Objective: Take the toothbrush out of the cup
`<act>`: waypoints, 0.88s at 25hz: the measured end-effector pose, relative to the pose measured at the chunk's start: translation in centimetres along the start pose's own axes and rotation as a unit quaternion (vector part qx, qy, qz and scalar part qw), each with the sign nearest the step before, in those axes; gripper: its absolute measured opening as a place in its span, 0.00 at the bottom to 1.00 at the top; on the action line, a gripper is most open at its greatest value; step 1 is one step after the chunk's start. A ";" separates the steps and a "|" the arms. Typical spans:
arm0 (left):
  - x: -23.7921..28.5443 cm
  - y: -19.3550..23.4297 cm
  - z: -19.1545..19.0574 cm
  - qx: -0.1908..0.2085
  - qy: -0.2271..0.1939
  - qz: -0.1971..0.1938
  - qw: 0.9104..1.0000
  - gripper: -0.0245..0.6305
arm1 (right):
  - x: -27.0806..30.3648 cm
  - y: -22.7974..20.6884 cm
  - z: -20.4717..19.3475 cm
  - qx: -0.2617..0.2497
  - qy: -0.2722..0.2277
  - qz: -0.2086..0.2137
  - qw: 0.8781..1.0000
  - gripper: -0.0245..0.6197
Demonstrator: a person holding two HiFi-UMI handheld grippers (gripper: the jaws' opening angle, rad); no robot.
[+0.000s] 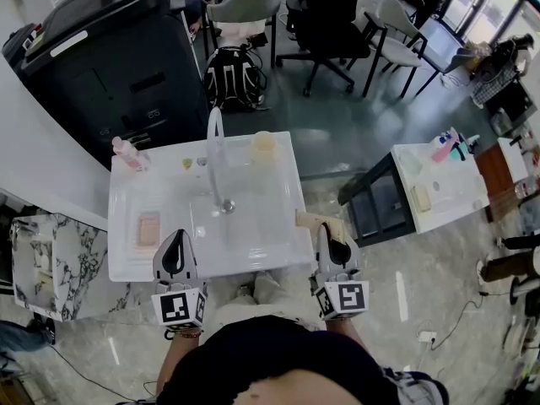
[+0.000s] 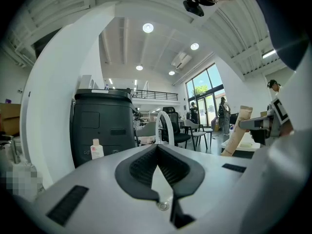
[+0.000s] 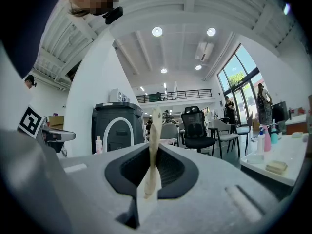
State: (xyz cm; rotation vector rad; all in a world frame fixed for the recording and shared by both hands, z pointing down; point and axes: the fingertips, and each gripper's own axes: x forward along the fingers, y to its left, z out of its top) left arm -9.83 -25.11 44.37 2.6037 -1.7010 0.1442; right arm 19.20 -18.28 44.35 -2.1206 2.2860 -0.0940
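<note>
Toothbrush (image 1: 312, 221): one, and your right gripper (image 1: 332, 247) is pinching it tight by the sink's (image 1: 126, 264) right front corner, well apart from the one cup (image 1: 264, 144). Your left gripper (image 1: 175, 253) is sitting closed, holding nothing.

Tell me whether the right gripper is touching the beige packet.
Touching. The right gripper view shows the right gripper with its jaws closed on the beige packet, one pad pressed against each flat side.

White sink (image 1: 169, 197), arched faucet (image 1: 216, 154), cup (image 1: 264, 144) at far rim, left gripper (image 1: 178, 236), right gripper (image 1: 326, 229) gripping toothbrush (image 1: 310, 219).
</note>
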 end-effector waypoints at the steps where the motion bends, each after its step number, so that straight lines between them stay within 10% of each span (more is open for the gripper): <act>1: 0.1 -0.1 0.0 -0.001 0.000 -0.002 1.000 0.04 | 0.1 0.0 0.0 0.000 0.000 0.000 1.000 0.09; 22: 0.9 1.4 0.0 0.000 -0.003 0.005 1.000 0.04 | 1.3 0.1 -0.2 -0.005 0.008 -0.002 1.000 0.09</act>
